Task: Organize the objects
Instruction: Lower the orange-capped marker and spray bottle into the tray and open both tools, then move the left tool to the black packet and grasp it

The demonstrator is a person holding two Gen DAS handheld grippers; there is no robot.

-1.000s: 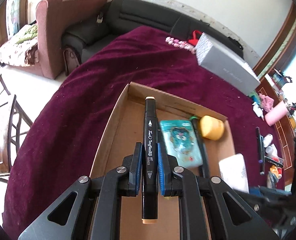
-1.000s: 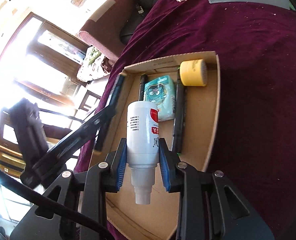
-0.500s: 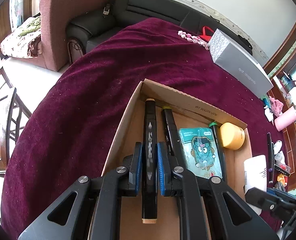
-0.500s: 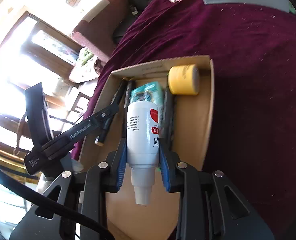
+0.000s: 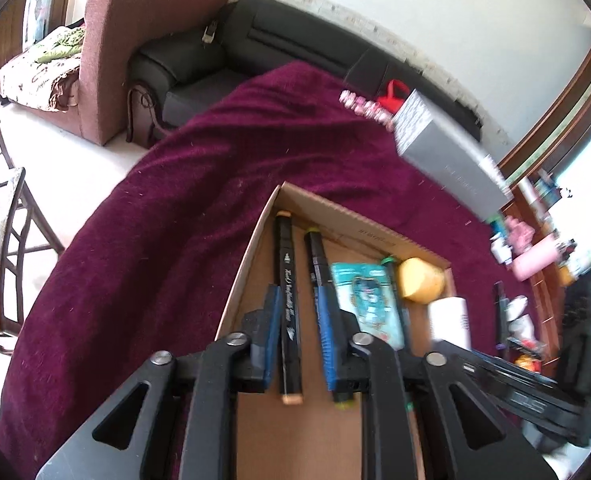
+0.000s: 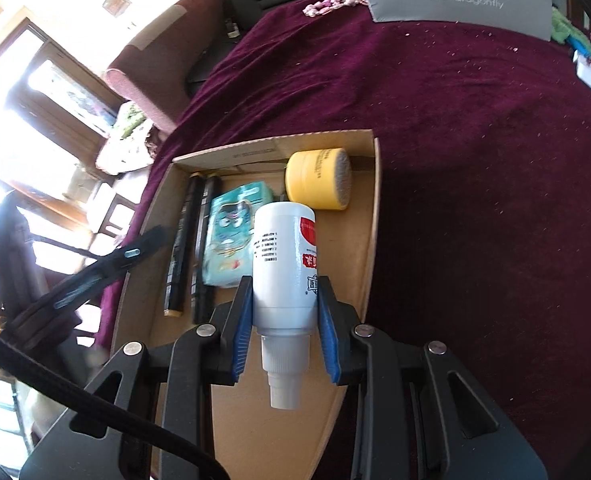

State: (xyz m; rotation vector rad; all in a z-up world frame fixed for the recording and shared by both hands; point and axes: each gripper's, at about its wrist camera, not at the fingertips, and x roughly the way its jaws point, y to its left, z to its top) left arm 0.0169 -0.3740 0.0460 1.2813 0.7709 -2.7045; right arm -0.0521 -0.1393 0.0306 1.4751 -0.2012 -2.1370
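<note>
Cardboard tray [image 6: 369, 240] already holds markers, tissue pack and yellow jar; left tongs [image 5: 301, 336] are opening around the black marker [image 5: 286, 300] lying inside; right tongs [image 6: 285, 322] pinch the white bottle [image 6: 285, 264], unplaced.

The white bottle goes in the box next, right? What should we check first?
1. White bottle gripped between the right gripper pads: ok.
2. Bare floor in the cardboard box under the bottle, beside the yellow jar: ok.
3. Black marker lying in the box by its left wall: ok.
4. Left gripper letting go: ok, jaws opening, marker between them but no longer squeezed.
5. Left gripper out of the bottle's way: not ok, it reaches over the box.
</note>
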